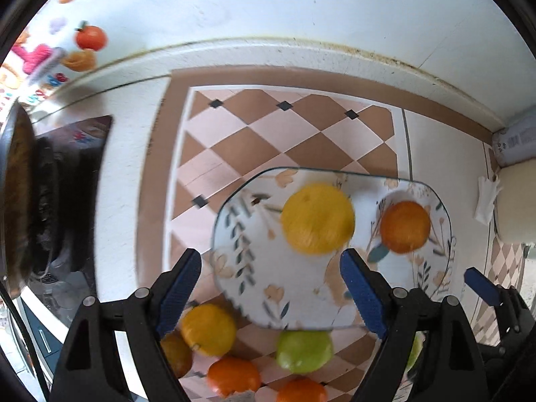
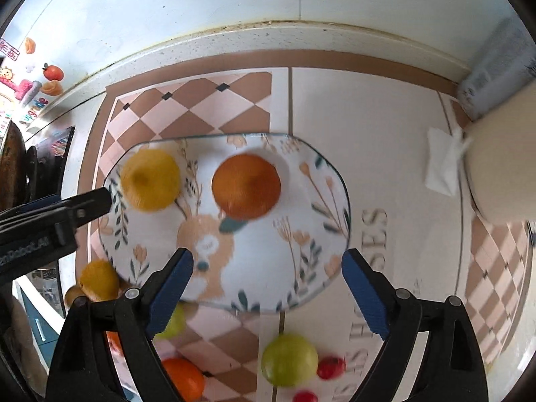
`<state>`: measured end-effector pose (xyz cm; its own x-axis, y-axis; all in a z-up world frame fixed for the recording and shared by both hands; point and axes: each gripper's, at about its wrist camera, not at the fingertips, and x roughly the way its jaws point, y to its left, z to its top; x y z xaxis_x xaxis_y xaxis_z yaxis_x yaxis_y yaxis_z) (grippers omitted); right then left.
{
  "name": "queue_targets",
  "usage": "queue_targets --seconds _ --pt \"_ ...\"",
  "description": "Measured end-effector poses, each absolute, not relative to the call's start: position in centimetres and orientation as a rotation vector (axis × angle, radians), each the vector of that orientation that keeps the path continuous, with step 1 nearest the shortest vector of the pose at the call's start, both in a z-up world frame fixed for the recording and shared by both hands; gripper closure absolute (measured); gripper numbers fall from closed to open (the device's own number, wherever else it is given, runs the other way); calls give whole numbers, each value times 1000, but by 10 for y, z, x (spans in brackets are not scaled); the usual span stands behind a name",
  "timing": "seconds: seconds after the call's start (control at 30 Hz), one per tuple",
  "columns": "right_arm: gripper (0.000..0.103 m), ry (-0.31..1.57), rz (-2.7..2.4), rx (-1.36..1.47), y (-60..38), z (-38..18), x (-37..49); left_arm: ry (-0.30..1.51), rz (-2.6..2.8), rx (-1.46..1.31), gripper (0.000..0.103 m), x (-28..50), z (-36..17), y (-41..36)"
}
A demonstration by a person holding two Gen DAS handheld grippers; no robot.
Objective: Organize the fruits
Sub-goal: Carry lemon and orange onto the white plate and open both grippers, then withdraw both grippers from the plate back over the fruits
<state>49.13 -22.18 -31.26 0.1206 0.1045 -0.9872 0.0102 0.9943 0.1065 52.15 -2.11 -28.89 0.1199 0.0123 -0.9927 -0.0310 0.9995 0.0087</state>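
A floral plate [image 1: 254, 288] [image 2: 311, 221] lies on the patterned counter mat. On it sit a yellow fruit [image 1: 316, 217] [image 2: 150, 179] and an orange [image 1: 405, 226] [image 2: 246, 186]. My left gripper [image 1: 271, 284] is open and empty above the plate's near-left part. My right gripper [image 2: 268, 288] is open and empty above the plate's near edge; it shows in the left wrist view [image 1: 482, 284]. In front of the plate lie loose fruits: a yellow one [image 1: 207, 328] [image 2: 98, 279], a green apple [image 1: 303, 350] [image 2: 289, 358], oranges [image 1: 232, 375] [image 2: 184, 382] and small red fruits [image 2: 331, 366].
A dark pan on a stove [image 1: 20, 201] stands at the left. A cream container [image 2: 502, 167] and a white tissue [image 2: 442, 164] are at the right. The tiled wall [image 1: 268, 6] runs behind, with fruit stickers [image 1: 90, 37] at the far left.
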Motion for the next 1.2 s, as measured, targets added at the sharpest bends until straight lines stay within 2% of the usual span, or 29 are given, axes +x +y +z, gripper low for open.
queue_targets --seconds 0.7,1.2 --pt "10 1271 71 143 -216 -191 366 1184 -1 27 18 382 -179 -26" --pt "10 1160 84 136 -222 -119 305 1079 -34 12 18 319 -120 -33"
